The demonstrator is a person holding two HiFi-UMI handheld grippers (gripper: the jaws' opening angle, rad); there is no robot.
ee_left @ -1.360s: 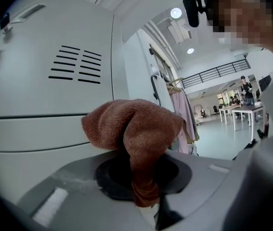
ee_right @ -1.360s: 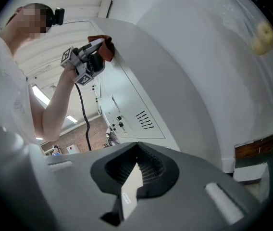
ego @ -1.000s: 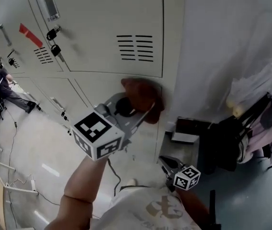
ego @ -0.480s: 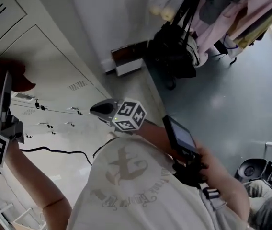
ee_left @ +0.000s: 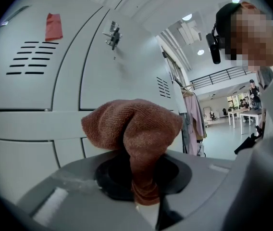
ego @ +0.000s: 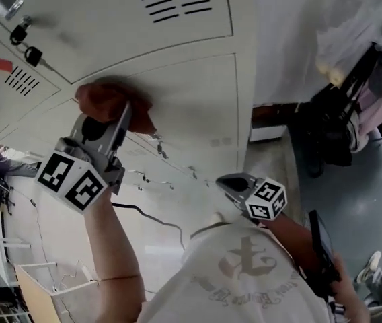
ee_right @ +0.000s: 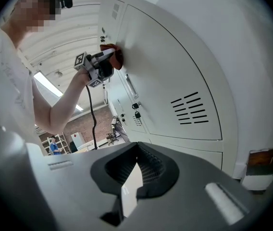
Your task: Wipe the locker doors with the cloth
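Facing a bank of pale grey lockers (ego: 110, 25), two hand-held grippers are recorded. The left hand-held gripper (ego: 119, 118) is closed on a reddish-brown cloth (ego: 109, 99): one fold is pinched between the jaws and the rest is bunched beyond the tips. The cloth is pressed against a locker door (ego: 191, 99), just below the seam with the vented door (ego: 171, 19) above it. The right gripper view confirms the contact, with the cloth touching the door face. The right hand-held gripper (ego: 228, 182) is held lower, near the person's chest and well apart from the cloth; its jaws are together with nothing between them. A padlock (ego: 33, 56) is hung on a neighbouring door. Every locker in view is shut, so the contents cannot be seen.
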